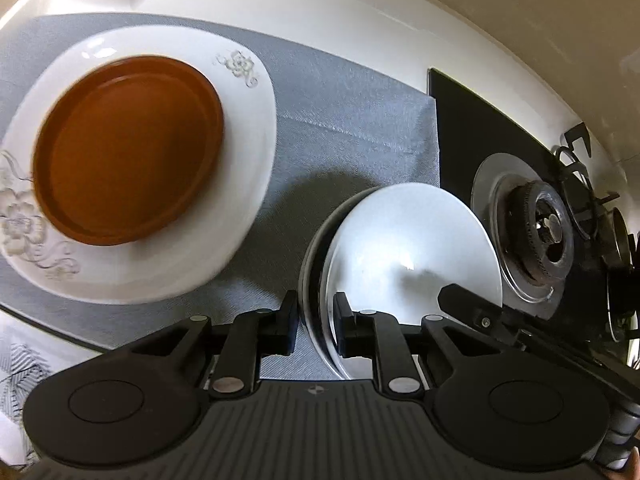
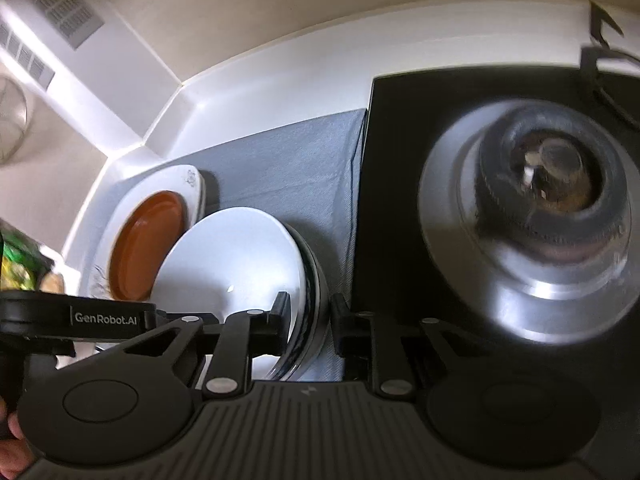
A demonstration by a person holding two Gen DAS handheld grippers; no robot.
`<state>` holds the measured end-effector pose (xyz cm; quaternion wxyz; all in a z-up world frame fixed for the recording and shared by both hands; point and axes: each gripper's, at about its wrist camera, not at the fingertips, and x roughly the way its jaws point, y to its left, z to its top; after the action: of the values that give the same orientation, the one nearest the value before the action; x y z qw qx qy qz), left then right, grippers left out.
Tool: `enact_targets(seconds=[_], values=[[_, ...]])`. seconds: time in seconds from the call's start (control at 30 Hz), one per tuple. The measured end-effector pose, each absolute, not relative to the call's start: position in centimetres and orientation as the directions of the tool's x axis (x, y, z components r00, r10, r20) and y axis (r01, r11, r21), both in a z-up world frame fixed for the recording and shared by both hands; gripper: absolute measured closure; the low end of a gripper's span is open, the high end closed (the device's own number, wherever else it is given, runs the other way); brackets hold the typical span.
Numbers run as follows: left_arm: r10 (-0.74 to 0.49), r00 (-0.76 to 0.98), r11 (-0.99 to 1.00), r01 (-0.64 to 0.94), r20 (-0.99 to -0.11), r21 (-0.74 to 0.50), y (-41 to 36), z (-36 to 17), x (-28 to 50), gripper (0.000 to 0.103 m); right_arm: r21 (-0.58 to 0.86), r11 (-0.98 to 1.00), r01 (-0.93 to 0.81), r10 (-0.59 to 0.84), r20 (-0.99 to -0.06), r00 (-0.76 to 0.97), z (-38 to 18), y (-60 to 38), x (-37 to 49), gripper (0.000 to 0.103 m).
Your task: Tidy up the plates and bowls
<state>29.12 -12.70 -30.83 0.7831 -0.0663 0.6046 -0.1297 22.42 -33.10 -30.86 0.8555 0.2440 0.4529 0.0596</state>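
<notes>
A brown plate [image 1: 128, 148] lies on a large white flowered plate [image 1: 240, 216] on a grey mat [image 1: 340, 120]. A stack of white bowls [image 1: 408, 256] with dark outer bands is held tilted above the mat, right of the plates. My left gripper [image 1: 316, 316] is shut on the stack's near-left rim. My right gripper [image 2: 308, 320] is shut on the stack's opposite rim [image 2: 308, 280]; the white bowl's inside [image 2: 232, 264] faces the camera. The brown plate [image 2: 148, 248] and flowered plate [image 2: 176, 180] show behind it.
A black gas hob [image 1: 480, 128] with a steel burner [image 1: 536, 232] borders the mat on the right; the burner [image 2: 540, 208] looms close in the right wrist view. The white counter's raised back edge [image 2: 240, 92] runs behind. Green packaging [image 2: 20, 260] sits far left.
</notes>
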Motion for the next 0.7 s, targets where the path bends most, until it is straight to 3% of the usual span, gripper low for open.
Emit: enact_targets(seconds=[0.37,0.7], values=[[-0.297,0.323,0.955,0.117,-0.898,-0.274,-5.7,-24.6,28.5,0.083,0.527,0.844,0.101,0.359,-0.695,0.623,-25.4,-27.6,22.0,0.079],[-0.232,0.365,0.97,0.026,-0.902,-0.24,5.0,-21.3,28.5,0.083,0.54,0.842,-0.003,0.422,-0.655,0.627,-22.3,-17.2,23.9,0.079]])
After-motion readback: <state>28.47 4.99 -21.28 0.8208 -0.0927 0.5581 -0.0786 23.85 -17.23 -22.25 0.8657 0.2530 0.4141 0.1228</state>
